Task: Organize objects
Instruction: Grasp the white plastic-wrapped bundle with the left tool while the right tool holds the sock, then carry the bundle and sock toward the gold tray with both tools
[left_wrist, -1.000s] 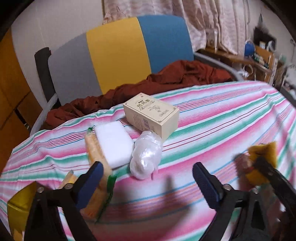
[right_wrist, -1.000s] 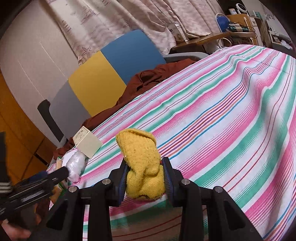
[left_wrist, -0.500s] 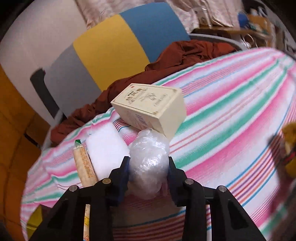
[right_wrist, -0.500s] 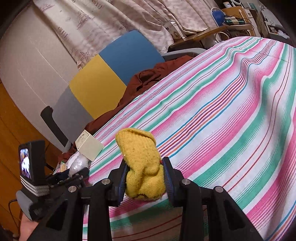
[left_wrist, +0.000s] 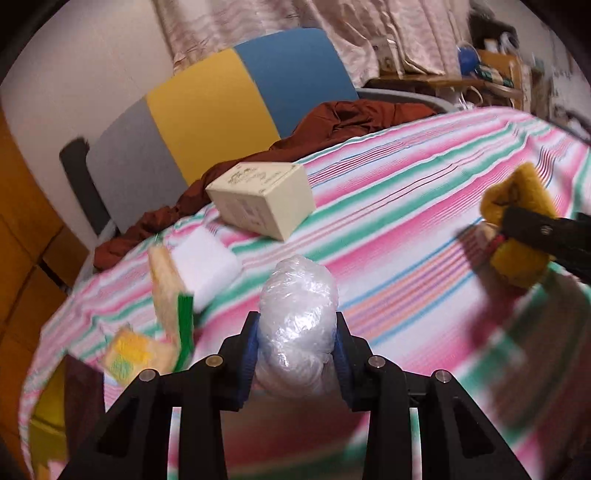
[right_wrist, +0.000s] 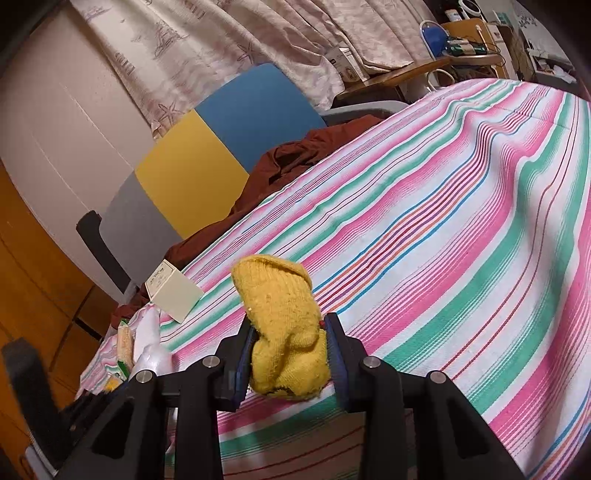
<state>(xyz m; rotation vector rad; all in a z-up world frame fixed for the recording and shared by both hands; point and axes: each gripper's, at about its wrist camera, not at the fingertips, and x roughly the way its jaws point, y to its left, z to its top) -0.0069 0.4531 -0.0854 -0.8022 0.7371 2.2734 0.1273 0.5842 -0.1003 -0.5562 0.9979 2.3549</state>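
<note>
My left gripper (left_wrist: 295, 350) is shut on a crumpled clear plastic bundle (left_wrist: 297, 314), held just above the striped tablecloth (left_wrist: 406, 221). Behind it lie a cream box (left_wrist: 262, 199), a white foam block (left_wrist: 205, 260) and a wrapped yellow-and-green packet (left_wrist: 168, 291). My right gripper (right_wrist: 290, 354) is shut on a yellow knitted cloth (right_wrist: 280, 317) that sticks up between its pads. In the left wrist view that yellow cloth (left_wrist: 517, 221) shows at the right, clamped in the right gripper's black finger. The cream box (right_wrist: 173, 295) and the plastic bundle (right_wrist: 147, 347) appear at the left of the right wrist view.
A chair with grey, yellow and blue panels (left_wrist: 221, 99) stands behind the table, with a rust-brown cloth (left_wrist: 354, 118) draped over it. A small yellow-green packet (left_wrist: 129, 354) lies near the table's left edge. Cluttered shelves (right_wrist: 461, 44) stand at the back right.
My left gripper moved forward and shut on the plastic bundle, then drew it back from the box and foam block. The right gripper stayed put with the yellow cloth.
</note>
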